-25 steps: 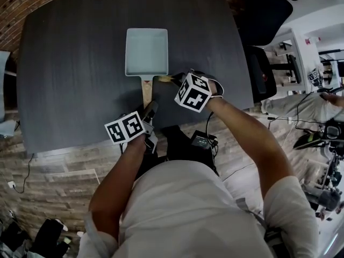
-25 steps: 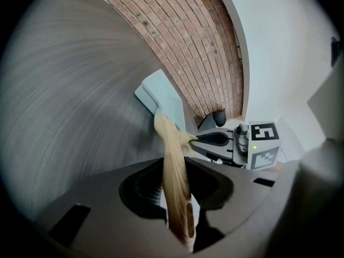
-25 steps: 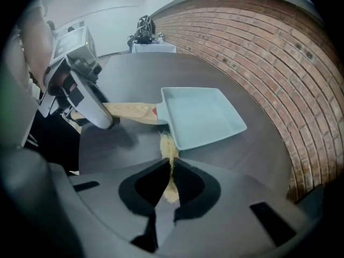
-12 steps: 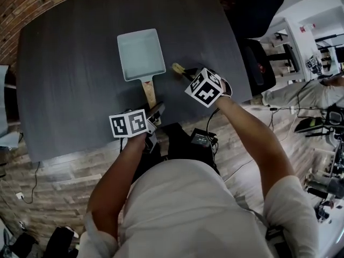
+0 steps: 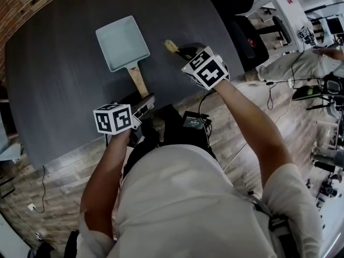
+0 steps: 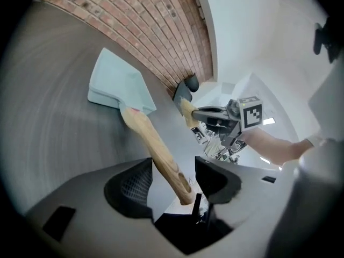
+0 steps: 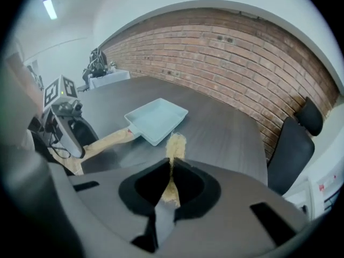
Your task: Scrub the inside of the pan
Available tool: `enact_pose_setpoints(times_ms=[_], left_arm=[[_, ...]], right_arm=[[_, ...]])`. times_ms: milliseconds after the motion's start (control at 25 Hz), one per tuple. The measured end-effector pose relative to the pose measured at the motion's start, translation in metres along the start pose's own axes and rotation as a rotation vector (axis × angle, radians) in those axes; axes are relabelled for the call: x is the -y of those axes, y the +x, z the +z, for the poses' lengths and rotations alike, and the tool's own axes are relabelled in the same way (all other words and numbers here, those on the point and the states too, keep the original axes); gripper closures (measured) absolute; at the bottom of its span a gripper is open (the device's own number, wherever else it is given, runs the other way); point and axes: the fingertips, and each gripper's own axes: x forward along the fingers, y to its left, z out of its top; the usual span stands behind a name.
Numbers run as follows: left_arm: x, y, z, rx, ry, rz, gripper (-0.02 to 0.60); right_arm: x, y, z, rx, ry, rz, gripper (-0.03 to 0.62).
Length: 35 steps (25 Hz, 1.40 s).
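The pale blue rectangular pan [image 5: 122, 42] lies in the middle of the dark grey bench [image 5: 59, 95], with its wooden handle [image 5: 138, 80] toward the near edge. The handle's end sits loose between the left tongs [image 6: 172, 183], whose jaws have just been opening. The right tongs [image 7: 169, 179] pinch a tan fibrous scrubber [image 7: 176, 143], held clear of the pan. The inside looks clean, so scrubbing is likely done.

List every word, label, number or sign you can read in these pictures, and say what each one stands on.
No readable text anywhere.
Marker cube at left and marker cube at right: black-and-white square patterns only, no letters or numbers.
Small red mark on the white furniture: too small and blurred to read.
Pan, wooden handle, sponge: no print visible.
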Motion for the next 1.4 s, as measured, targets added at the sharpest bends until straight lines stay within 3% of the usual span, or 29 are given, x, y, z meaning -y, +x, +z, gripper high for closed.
enact_pose_setpoints(times_ms=[240,480,720,1040,1400], left_arm=[[-0.002,-0.043,0.007,0.098,0.049,0.014,0.339],[0.014,-0.106,0.032,0.332,0.029,-0.022,0.343],[0.065,-0.158,0.046,0.546,0.052,-0.154,0.523],[0.129,-0.178,0.034,0.653,0.093,-0.161,0.546],[0.213,-0.141,-0.006,0.662,0.121,-0.192,0.546]], right_arm=[[0.011,-0.04,0.01,0.136,0.178,-0.025,0.563],[0.001,-0.084,0.02,0.29,0.342,0.002,0.562],[-0.019,-0.132,0.031,0.493,0.474,0.079,0.563],[-0.046,-0.192,0.019,0.611,0.492,0.177,0.563],[-0.056,-0.245,-0.036,0.648,0.492,0.24,0.563]])
